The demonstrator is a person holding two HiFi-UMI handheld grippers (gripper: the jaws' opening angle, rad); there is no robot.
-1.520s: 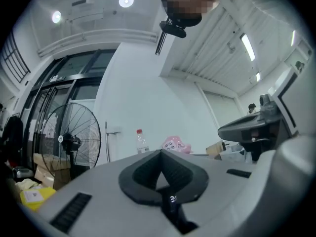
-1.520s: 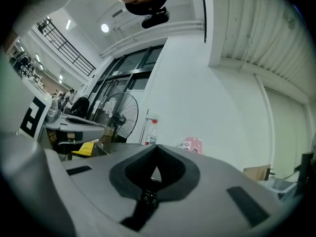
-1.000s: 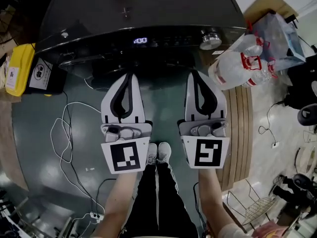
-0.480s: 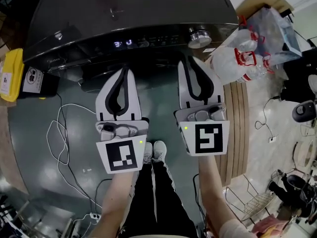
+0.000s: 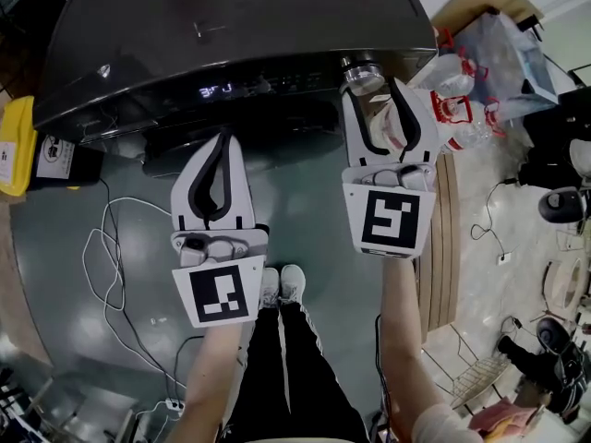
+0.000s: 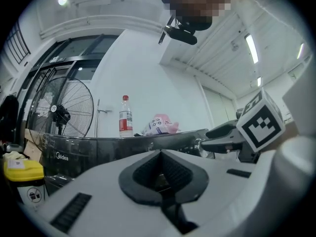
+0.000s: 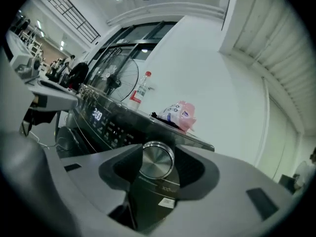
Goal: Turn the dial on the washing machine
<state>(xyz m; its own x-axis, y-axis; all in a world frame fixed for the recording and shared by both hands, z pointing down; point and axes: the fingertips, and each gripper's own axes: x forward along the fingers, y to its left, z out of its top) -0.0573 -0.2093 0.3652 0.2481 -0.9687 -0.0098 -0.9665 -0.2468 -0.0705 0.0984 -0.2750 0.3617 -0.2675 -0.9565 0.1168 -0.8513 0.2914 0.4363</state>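
The dark washing machine (image 5: 231,17) fills the top of the head view, its lit display (image 5: 217,90) on the front panel. The silver dial (image 5: 361,73) sits at the panel's right end. My right gripper (image 5: 377,95) reaches up to it, and its jaws have just been opening. In the right gripper view the dial (image 7: 157,160) lies between the two dark pads (image 7: 117,171) with a gap on each side. My left gripper (image 5: 222,144) hangs lower and to the left, in front of the machine, shut and empty (image 6: 160,181).
A yellow box (image 5: 14,146) stands at the machine's left. Plastic bags (image 5: 471,109) lie beside its right corner. Cables (image 5: 111,247) trail over the floor. On the lid stand a bottle (image 6: 125,116) and a pink packet (image 6: 160,125), with a fan (image 6: 64,117) behind.
My right gripper has moved forward to the dial, rolled a little, and gone from shut to open around it. The left gripper has stayed shut and barely shifted.
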